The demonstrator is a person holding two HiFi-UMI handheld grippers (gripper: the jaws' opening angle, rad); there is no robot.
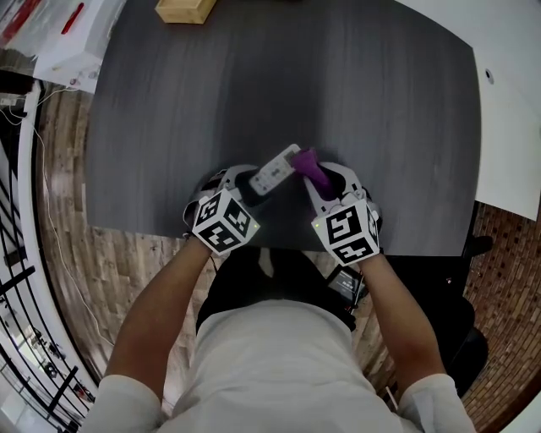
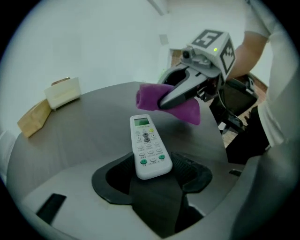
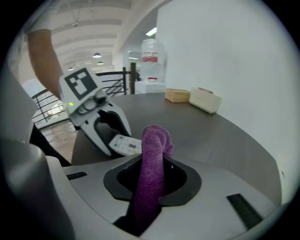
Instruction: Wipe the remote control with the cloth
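Note:
A white remote control (image 1: 275, 169) (image 2: 148, 146) sticks out from my left gripper (image 1: 247, 183) (image 2: 152, 174), whose jaws are shut on its lower end; it points to the upper right, buttons up. My right gripper (image 1: 326, 179) (image 3: 152, 180) is shut on a purple cloth (image 1: 311, 169) (image 3: 152, 173) that stands up out of the jaws in a folded bunch. The cloth (image 2: 174, 103) hangs just beyond the remote's far end, close to it; whether they touch I cannot tell. Both grippers hover over the near edge of the dark grey table (image 1: 380, 101). In the right gripper view the remote (image 3: 125, 144) shows inside the left gripper (image 3: 112, 133).
A wooden block (image 1: 184, 8) (image 3: 177, 95) and a cream box (image 2: 62, 93) (image 3: 205, 100) sit at the table's far edge. A white surface (image 1: 507, 110) adjoins on the right. A water bottle (image 3: 152, 61) and a railing stand beyond. Brick floor lies to the left.

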